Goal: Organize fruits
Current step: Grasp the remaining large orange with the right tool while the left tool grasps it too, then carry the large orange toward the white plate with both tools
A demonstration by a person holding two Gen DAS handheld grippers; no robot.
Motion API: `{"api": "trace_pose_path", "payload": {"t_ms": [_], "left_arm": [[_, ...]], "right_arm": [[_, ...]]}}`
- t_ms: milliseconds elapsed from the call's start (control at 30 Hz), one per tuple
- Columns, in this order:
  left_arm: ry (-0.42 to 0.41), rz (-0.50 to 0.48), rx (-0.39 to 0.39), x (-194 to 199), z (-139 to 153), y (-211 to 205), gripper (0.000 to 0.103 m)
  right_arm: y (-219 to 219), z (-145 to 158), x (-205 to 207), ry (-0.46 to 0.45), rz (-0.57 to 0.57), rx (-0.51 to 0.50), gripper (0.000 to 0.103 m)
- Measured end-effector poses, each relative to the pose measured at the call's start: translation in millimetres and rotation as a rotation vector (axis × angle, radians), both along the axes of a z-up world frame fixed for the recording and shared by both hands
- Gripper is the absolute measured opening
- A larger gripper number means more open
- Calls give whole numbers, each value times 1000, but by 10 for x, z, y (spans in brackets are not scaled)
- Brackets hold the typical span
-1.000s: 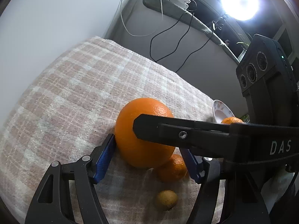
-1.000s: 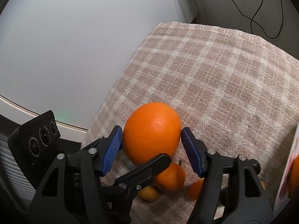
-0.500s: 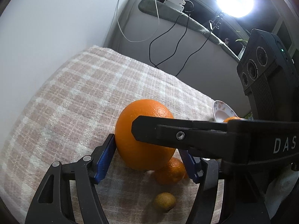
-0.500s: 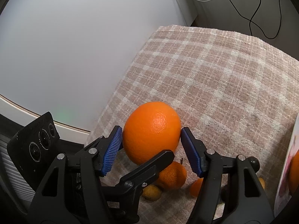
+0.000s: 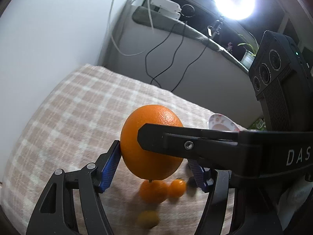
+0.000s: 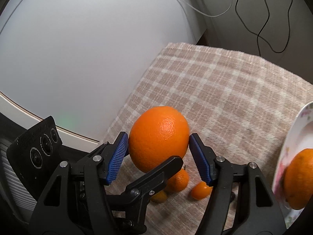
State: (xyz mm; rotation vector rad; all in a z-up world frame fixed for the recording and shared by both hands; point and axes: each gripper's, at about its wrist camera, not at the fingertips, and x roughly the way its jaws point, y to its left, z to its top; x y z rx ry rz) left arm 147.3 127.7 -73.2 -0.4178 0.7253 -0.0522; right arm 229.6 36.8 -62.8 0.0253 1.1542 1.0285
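Orange, left wrist view: the big orange (image 5: 151, 143) hangs clear above the checked cloth (image 5: 78, 117), so it can travel without rolling.
Left gripper, left wrist view: the left gripper (image 5: 154, 165) clamps the orange, one blue pad (image 5: 109, 164) flat against its side; the other pad sits half hidden behind the right gripper's finger (image 5: 195, 143), which crosses the front of the orange.
Small fruits, left wrist view: three small fruits (image 5: 154, 192) lie on the cloth just below the orange, blurred, not yet sorted.
Plate, left wrist view: the plate (image 5: 221, 122) lies beyond the orange, towards the far edge of the cloth; judging by the task, the likely goal.
Orange, right wrist view: same orange (image 6: 158, 137), raised over the cloth.
Right gripper, right wrist view: the right gripper (image 6: 158, 153) squeezes the orange from both sides, pads (image 6: 117, 156) pressed on. Two grips crossing probably steady a wide, round fruit.
Plate, right wrist view: the plate (image 6: 293, 146) is beside the orange and already holds another orange (image 6: 299, 178).
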Motion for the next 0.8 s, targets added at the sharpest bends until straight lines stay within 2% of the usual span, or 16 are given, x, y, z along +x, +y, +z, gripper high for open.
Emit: {"api": "trace_pose_path", "payload": {"t_ms": [500,800], "left_arm": [[-41,-117,18,478,241,-626,66],[-28,-185,28,828,245,-974,66]], "right_arm": [[-714,333,327,-58,-101,15,68],[-1151,350,604,-60,-174,18,68]]}}
